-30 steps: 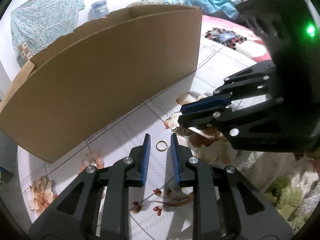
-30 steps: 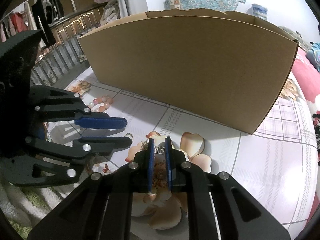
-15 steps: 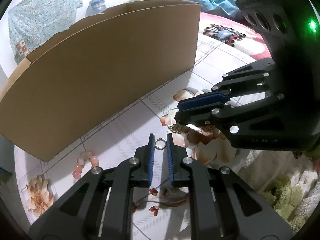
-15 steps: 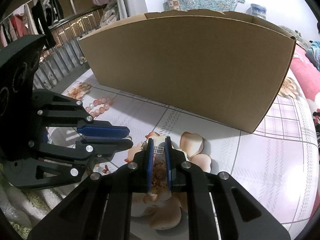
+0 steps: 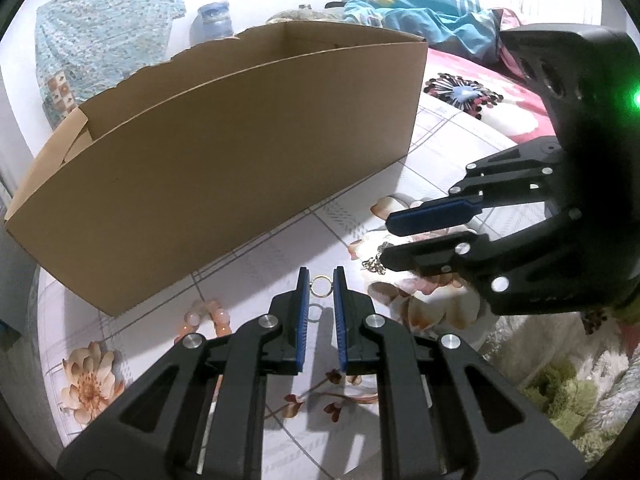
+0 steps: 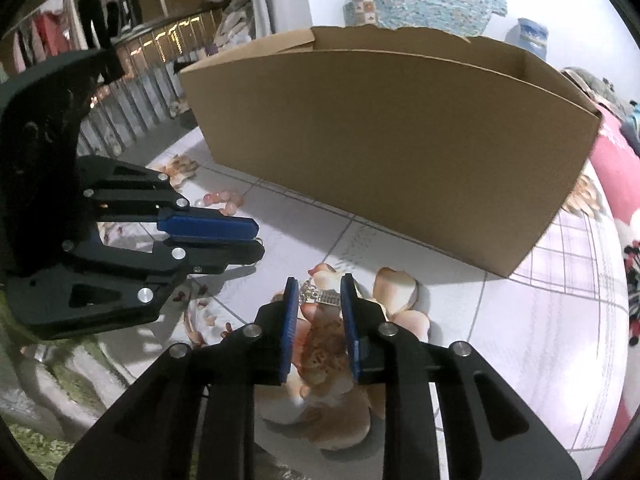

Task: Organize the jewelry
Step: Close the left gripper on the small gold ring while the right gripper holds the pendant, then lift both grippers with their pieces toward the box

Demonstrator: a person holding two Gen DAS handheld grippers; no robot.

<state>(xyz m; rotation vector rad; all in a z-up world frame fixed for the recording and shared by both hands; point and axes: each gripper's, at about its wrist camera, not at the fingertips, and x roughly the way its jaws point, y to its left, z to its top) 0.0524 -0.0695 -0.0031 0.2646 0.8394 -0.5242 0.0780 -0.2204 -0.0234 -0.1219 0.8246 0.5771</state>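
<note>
I'm pinching the ring (image 5: 321,286) with my left gripper (image 5: 321,280) — just before the cardboard box (image 5: 224,152). My right gripper (image 6: 320,294) is opening around the silver bracelet (image 6: 320,297) — beside it.

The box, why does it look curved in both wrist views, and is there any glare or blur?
Fisheye distortion: the box bows in the left wrist view and bulges in the right wrist view, both with dark rounded corners. Left wrist view: white wall blown out, a green light flaring at the right edge. Right wrist view: dim left background, nearest surface soft.
</note>
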